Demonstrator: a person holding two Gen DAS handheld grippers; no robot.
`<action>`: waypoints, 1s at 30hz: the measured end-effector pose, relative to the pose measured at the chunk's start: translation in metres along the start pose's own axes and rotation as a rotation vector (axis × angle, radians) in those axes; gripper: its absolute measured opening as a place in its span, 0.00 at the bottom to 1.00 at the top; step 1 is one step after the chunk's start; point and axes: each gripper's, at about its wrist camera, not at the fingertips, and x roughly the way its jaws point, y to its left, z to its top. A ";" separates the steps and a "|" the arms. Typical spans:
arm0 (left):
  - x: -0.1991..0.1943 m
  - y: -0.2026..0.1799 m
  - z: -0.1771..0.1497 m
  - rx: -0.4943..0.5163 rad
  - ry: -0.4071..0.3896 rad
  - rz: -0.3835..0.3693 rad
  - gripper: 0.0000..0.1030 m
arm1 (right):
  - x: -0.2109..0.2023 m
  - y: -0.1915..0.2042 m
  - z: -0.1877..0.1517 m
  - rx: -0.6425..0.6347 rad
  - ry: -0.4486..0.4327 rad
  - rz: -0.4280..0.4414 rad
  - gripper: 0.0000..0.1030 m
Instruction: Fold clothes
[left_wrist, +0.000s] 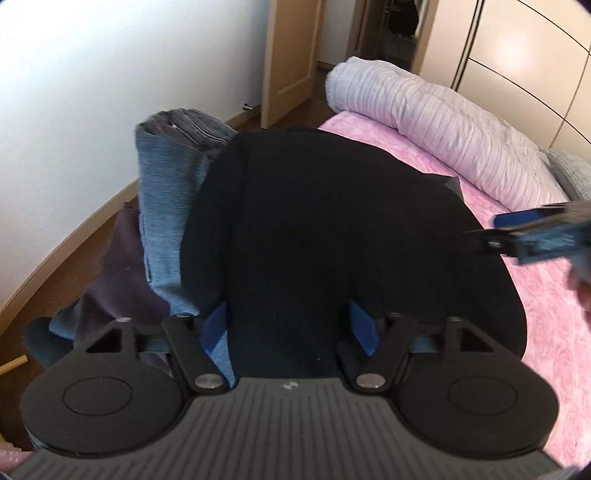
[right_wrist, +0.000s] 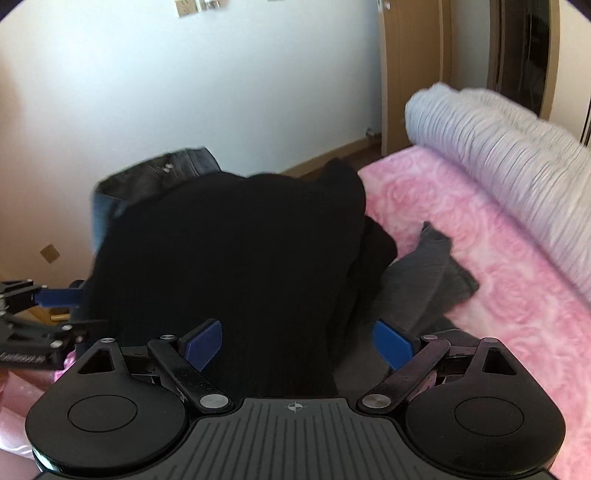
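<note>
A black garment (left_wrist: 332, 240) lies folded on top of a pile of clothes at the bed's edge. My left gripper (left_wrist: 289, 328) is open, its blue pads spread wide over the garment's near edge with the black cloth beneath them. In the right wrist view the same black garment (right_wrist: 229, 251) fills the middle, and my right gripper (right_wrist: 299, 345) stands open just over its near side. The right gripper (left_wrist: 495, 232) shows blurred at the garment's right edge. The left gripper (right_wrist: 74, 312) appears at its left edge.
A blue garment (left_wrist: 166, 206), grey jeans (left_wrist: 192, 125) and a purple garment (left_wrist: 118, 280) lie under and left of the black one. A grey garment (right_wrist: 428, 277) rests on the pink bedspread (left_wrist: 546, 314). A rolled lilac duvet (left_wrist: 436, 125) lies behind. The white wall (left_wrist: 92, 74) is at left.
</note>
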 end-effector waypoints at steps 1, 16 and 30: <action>-0.002 0.000 0.000 0.006 0.000 -0.009 0.49 | 0.011 -0.002 0.002 0.010 0.017 0.005 0.90; -0.113 -0.034 0.035 0.187 -0.291 -0.232 0.03 | -0.075 0.008 0.061 0.054 -0.158 0.023 0.01; -0.269 -0.313 -0.051 0.470 -0.411 -0.735 0.03 | -0.417 -0.092 -0.091 0.223 -0.465 -0.183 0.01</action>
